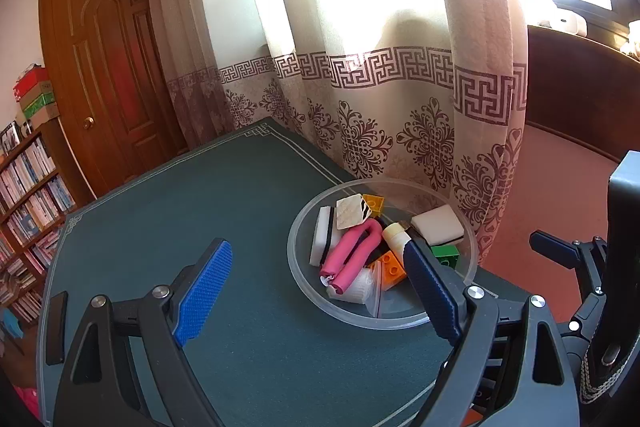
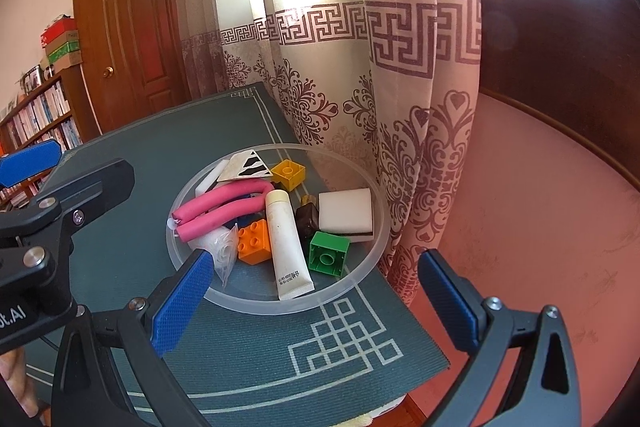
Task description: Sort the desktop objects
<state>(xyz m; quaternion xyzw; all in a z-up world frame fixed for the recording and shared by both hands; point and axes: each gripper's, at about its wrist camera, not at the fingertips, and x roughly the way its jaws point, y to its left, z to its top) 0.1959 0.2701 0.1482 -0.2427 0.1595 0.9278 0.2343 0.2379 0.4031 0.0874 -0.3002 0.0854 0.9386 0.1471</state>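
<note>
- Left gripper [image 1: 320,291]: jaws spread wide, nothing between the blue pads. It hovers over the dark green table mat [image 1: 180,211], with its right finger in front of the near rim of the clear round bowl [image 1: 304,283].
- Right gripper [image 2: 316,307]: jaws likewise wide apart and empty, held near the bowl [image 2: 376,259] at the mat's corner [image 2: 344,339].
- Bowl contents, all piled together: a pink foam roller [image 2: 224,207] bent double, a white tube [image 2: 286,247] lying lengthwise, an orange brick [image 2: 254,241], a green brick [image 2: 329,253], a yellow brick [image 2: 289,173], a white sponge block [image 2: 347,211], a dark brown cube [image 2: 307,219], a clear plastic bag [image 2: 224,249], a card with black stripes [image 2: 246,167].
- White tube: lies between the orange and green bricks.
- Bowl position: on the mat beside the patterned curtain [image 2: 360,67].
</note>
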